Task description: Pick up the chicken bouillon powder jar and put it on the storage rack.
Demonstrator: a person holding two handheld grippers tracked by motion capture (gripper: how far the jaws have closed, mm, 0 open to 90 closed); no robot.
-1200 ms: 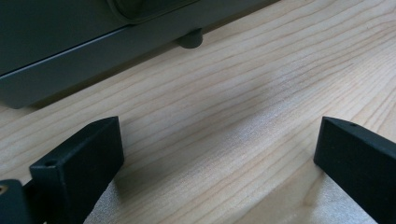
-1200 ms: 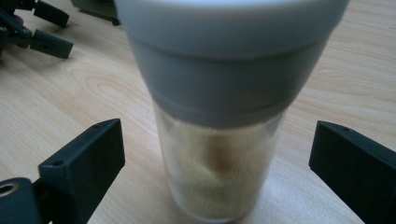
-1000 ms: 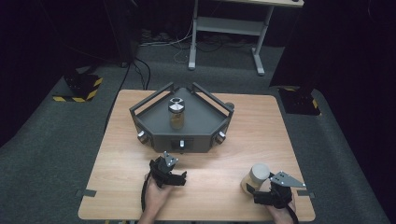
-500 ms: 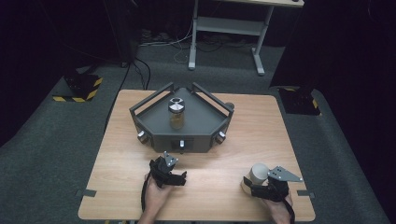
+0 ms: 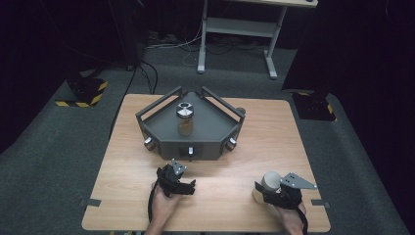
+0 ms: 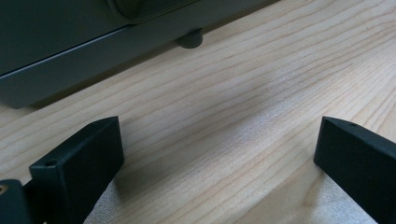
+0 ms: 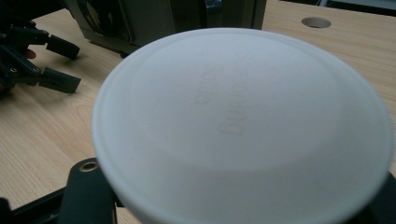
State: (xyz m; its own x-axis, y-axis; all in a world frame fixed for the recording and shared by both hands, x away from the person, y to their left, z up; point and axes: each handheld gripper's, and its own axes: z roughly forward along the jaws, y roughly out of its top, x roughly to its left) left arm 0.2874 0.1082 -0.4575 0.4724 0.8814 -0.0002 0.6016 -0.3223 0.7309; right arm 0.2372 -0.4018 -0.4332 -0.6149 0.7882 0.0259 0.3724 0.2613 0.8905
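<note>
My right gripper [image 5: 268, 192] has just been closing and now clamps the white-lidded container [image 5: 268, 183] at the near right of the table [image 5: 303, 142]; the lid [image 7: 243, 126] sits just in front of its camera. A second ago the jaws stood wide beside it. My left gripper [image 5: 177, 177] rests open and empty, near the grey tray [image 5: 215, 128] holding the jar [image 5: 185, 119]. Judgement: keep the squeeze even and lift straight so nothing tips.

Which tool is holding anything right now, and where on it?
The right tool has just closed on the white-lidded jar, gripping its sides below the lid. Left tool open, empty.
</note>
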